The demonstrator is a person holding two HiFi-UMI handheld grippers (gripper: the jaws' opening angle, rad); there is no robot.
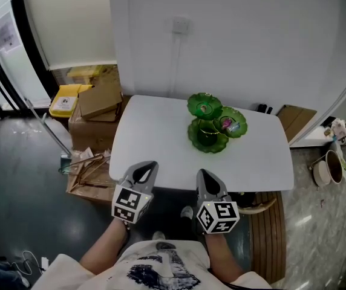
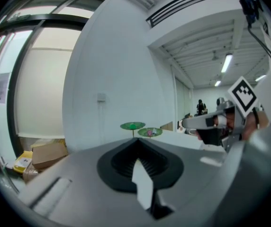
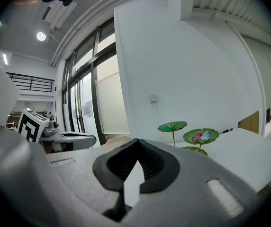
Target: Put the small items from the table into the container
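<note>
Glossy green container (image 1: 208, 139), matt white table (image 1: 155, 139)

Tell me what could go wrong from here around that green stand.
1. The stand carries its dishes on thin stems, so a knock from either gripper could tip it and spill the items.
2. The left gripper and right gripper are both shut and empty. Reaching in like that, they would likely push things rather than pick them up.

head view down, gripper views face table (image 1: 155, 139)
</note>
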